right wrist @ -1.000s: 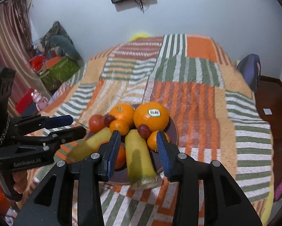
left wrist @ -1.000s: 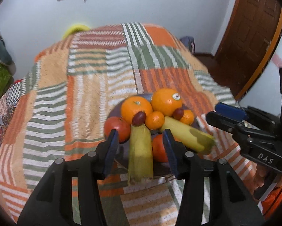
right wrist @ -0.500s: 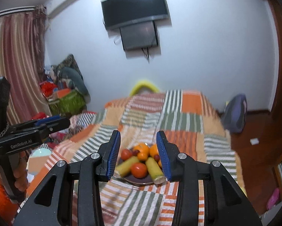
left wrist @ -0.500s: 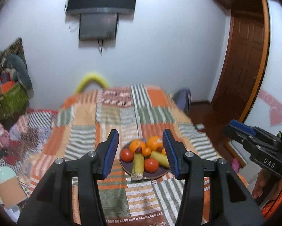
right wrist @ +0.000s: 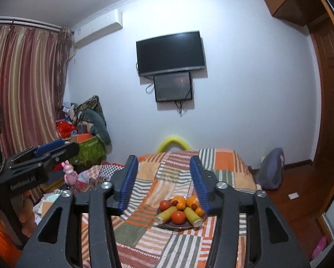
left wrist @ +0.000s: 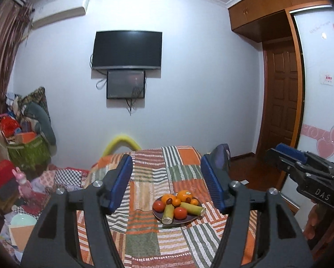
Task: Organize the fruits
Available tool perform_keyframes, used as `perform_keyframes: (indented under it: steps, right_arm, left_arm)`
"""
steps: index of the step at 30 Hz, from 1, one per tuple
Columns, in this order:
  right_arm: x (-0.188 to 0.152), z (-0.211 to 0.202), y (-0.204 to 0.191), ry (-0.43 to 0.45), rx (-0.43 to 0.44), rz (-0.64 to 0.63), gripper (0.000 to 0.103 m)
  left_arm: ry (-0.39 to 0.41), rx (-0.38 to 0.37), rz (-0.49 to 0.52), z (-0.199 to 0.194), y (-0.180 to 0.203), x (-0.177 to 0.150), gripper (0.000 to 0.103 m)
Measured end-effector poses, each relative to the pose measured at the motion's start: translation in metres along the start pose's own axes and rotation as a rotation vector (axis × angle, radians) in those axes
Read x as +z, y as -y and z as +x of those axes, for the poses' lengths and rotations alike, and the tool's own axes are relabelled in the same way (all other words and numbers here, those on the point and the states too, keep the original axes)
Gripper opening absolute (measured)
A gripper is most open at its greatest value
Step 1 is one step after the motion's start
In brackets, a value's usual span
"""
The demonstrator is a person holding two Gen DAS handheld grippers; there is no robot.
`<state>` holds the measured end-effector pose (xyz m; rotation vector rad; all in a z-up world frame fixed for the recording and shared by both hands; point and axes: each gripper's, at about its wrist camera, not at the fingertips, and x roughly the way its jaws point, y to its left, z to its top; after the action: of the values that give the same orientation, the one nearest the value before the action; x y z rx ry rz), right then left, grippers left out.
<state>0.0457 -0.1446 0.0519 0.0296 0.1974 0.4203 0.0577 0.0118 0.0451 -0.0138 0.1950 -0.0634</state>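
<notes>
On the patchwork bedspread [left wrist: 144, 241] | plate [left wrist: 190, 219] heaped with oranges, tomatoes, bananas, at 6 o'clock below the wall TV [left wrist: 127, 50] | left gripper [left wrist: 167, 185]: jaws just been opening, wide apart, nothing between | right gripper [right wrist: 164, 182]: same, empty, well back from plate.

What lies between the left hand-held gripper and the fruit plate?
Only bare striped bedspread lies between the left hand-held gripper and the plate, as seen in the left wrist view.
</notes>
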Motion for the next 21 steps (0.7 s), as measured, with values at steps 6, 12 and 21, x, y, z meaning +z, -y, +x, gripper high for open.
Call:
perform_keyframes:
  steps: [6, 12, 21]
  right_arm:
    - [-0.001, -0.014, -0.01, 0.058, -0.037, -0.018, 0.077]
    - [-0.007, -0.022, -0.016, 0.072, -0.071, -0.031, 0.085]
    - [-0.009, -0.029, -0.019, 0.093, -0.11, -0.031, 0.103]
  left_arm:
    - [0.026, -0.017, 0.002, -0.018, 0.004, -0.005, 0.076]
    - [0.053, 0.0, 0.017, -0.031, 0.011, -0.012, 0.089]
    - [0.078, 0.004, 0.027, -0.044, 0.018, -0.014, 0.103]
